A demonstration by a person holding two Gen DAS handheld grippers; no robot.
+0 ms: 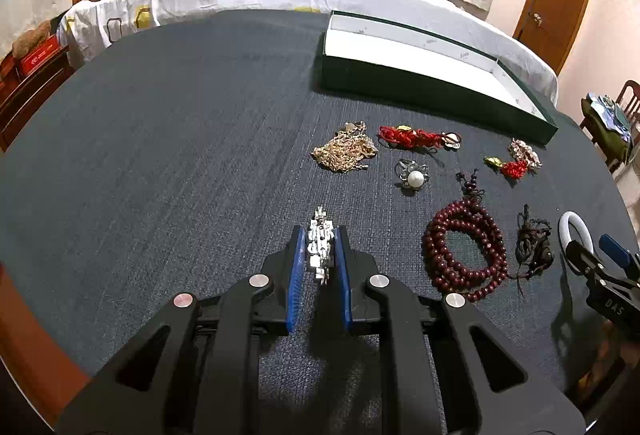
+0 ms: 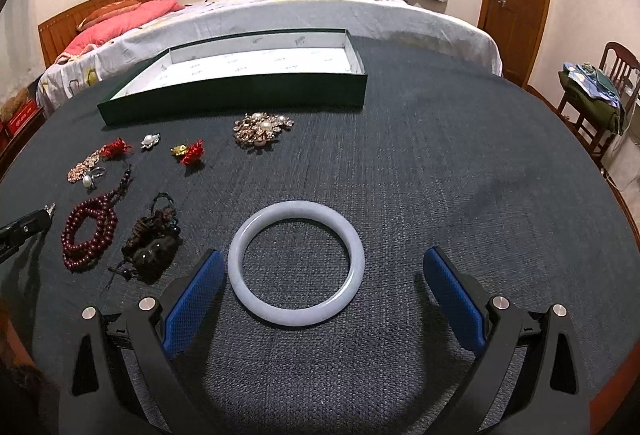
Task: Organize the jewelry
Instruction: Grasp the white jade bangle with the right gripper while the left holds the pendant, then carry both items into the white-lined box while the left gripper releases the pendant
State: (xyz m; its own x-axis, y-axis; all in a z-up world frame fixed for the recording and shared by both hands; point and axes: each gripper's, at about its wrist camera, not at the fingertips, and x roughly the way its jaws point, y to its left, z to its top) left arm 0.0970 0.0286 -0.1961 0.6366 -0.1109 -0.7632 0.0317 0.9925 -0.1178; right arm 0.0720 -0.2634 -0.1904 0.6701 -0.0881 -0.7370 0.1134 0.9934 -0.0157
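Note:
My left gripper [image 1: 320,235] is shut on a silver bracelet [image 1: 321,249], its blue pads pressed on both sides of it just above the dark cloth. My right gripper [image 2: 322,263] stands open, one finger on each side of a pale jade bangle [image 2: 296,263] that lies flat on the cloth; the pads do not touch it. The green jewelry box [image 2: 236,97] with its white lining sits open and empty at the far side. Loose pieces lie between: dark red beads [image 1: 464,251], a gold chain [image 1: 344,151], a pearl ring [image 1: 414,177], and a red knotted cord [image 1: 416,137].
A dark brown knotted cord [image 2: 154,247] lies left of the bangle, a pearl brooch cluster [image 2: 260,129] near the box. The left gripper's tip [image 2: 28,223] shows at the left edge of the right wrist view. A bed [image 2: 280,11] stands behind the table, a chair [image 2: 600,95] at right.

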